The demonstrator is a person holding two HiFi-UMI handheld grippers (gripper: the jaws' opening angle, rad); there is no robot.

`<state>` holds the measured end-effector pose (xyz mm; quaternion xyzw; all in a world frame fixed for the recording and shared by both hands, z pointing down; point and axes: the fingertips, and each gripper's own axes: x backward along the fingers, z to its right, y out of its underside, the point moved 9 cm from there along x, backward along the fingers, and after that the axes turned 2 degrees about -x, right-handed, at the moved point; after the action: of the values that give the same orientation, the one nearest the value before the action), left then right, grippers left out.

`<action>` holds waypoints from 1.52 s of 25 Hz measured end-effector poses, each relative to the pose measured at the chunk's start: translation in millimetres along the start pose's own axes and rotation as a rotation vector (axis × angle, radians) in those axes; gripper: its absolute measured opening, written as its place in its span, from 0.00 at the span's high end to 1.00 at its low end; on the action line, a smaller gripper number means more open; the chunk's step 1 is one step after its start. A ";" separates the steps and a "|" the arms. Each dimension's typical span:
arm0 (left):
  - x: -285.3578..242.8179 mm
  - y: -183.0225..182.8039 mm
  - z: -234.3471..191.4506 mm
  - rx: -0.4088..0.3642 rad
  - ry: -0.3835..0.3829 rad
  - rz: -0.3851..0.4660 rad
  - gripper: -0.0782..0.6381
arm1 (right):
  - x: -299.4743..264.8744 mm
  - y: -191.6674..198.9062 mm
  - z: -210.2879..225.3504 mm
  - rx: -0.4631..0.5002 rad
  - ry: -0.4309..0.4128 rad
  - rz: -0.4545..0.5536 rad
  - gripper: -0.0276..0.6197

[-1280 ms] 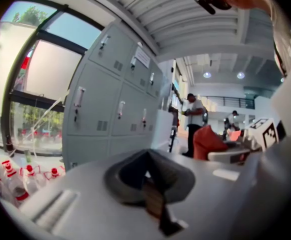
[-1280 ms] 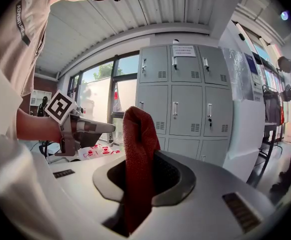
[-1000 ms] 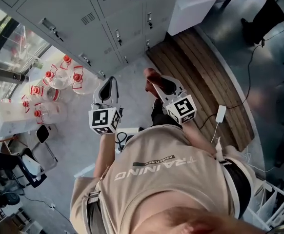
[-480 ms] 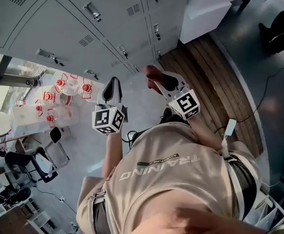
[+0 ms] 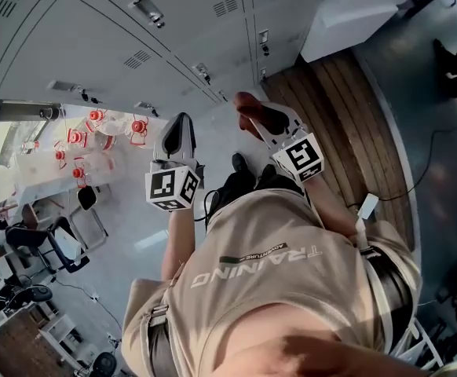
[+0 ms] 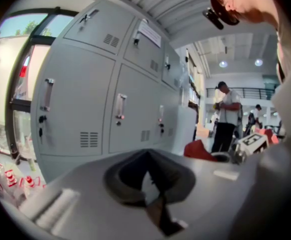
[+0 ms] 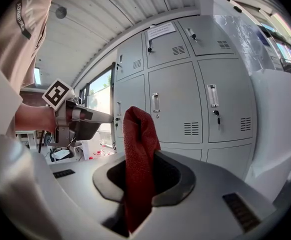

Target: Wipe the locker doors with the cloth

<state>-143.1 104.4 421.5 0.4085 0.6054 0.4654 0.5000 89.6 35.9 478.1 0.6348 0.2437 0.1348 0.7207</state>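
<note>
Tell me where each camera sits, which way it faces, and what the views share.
Head view: on the person's head, facing steeply down; shows shirt, left gripper, right gripper, cloth, lockers.
Left gripper view: on the left gripper, facing the lockers along its shut jaws; body at right.
Right gripper view: on the right gripper, facing the lockers past the gripped cloth; arm, shirt at left.
Shared: both gripper views show lockers and the other gripper.

Grey metal lockers (image 5: 95, 38) line one wall, with a bright window (image 5: 1, 144) beside them. A pale grey floor (image 5: 126, 226) meets a strip of wooden planks (image 5: 330, 108). A black office chair (image 5: 36, 242) stands near the window.
</note>
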 end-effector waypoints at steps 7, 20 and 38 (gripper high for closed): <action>-41.2 -10.0 -42.7 0.014 0.026 0.062 0.88 | -45.9 -28.2 10.0 0.065 0.029 -0.013 0.86; -90.1 -56.6 -119.7 -0.137 0.068 0.175 0.88 | -144.4 -93.9 4.5 0.231 0.018 0.018 0.86; -97.0 -90.9 -122.1 -0.166 -0.046 0.190 0.88 | -186.2 -236.3 20.9 0.838 -0.022 0.126 0.86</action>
<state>-250.0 -28.8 363.1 0.4318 0.5115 0.5497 0.4997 -84.0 -112.8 281.5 0.8879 0.2305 0.0613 0.3933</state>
